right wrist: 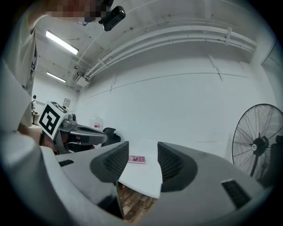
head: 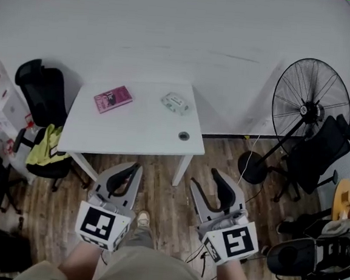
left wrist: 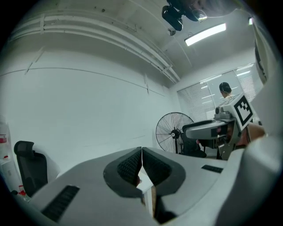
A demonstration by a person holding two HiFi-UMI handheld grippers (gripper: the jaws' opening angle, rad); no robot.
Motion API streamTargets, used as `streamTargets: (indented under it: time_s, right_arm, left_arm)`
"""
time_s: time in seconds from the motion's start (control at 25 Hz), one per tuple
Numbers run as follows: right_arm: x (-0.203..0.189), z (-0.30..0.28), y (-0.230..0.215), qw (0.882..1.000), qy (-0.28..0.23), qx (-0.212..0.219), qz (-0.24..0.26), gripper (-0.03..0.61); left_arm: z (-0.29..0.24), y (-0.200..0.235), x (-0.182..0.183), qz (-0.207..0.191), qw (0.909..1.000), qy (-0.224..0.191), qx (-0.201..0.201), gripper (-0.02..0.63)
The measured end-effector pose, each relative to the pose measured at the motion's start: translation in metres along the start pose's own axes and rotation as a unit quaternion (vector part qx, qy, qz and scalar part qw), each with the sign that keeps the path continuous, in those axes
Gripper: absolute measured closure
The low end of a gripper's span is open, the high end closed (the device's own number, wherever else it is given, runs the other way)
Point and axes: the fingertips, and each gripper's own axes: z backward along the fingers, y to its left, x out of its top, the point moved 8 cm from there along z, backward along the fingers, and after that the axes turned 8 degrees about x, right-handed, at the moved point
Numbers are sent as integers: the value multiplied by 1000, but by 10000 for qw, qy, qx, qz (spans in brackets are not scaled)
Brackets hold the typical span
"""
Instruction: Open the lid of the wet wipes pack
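Observation:
A pale wet wipes pack lies near the far right corner of the white table. A flat pink pack lies at the far left and shows between the right jaws. Both grippers hang over the wooden floor in front of the table, well short of the packs. My left gripper is shut with its tips touching and nothing between them. My right gripper is open and empty.
A small round dark thing sits near the table's front right corner. A standing fan and a black chair are to the right. To the left are another black chair and a seat with a yellow-green garment.

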Motion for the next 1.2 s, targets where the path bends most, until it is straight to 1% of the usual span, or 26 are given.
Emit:
streamTargets:
  time_s: [0.4,0.52,0.68,0.76,1.0,1.2]
  right_arm:
    - [-2,-142,-66,9997,172,-145,-88,371]
    - [-7,-176,-81,9995,244,-171,-59,371]
    - [-15,-211,-104,9986,335,-370,-161,371]
    - [-21,-224,-117,9977,433,-459,-232,371]
    - [-38,-253,-152,9951,780,-577,-192,371]
    - [-54,-282,-191,9940,969,-477,-184,371]
  left_arm:
    - [-126,94,3,-184,9993,156,-273,592]
    - [-157,115,1,-217,9990,166,-356,591]
    - [-196,140,-7,-272,9985,227,-418,591]
    - [-214,148,-15,-281,9981,315,-442,591]
    - [-258,158,-32,-240,9967,530,-561,591]
    - [-302,161,-39,-225,9961,664,-526,591]
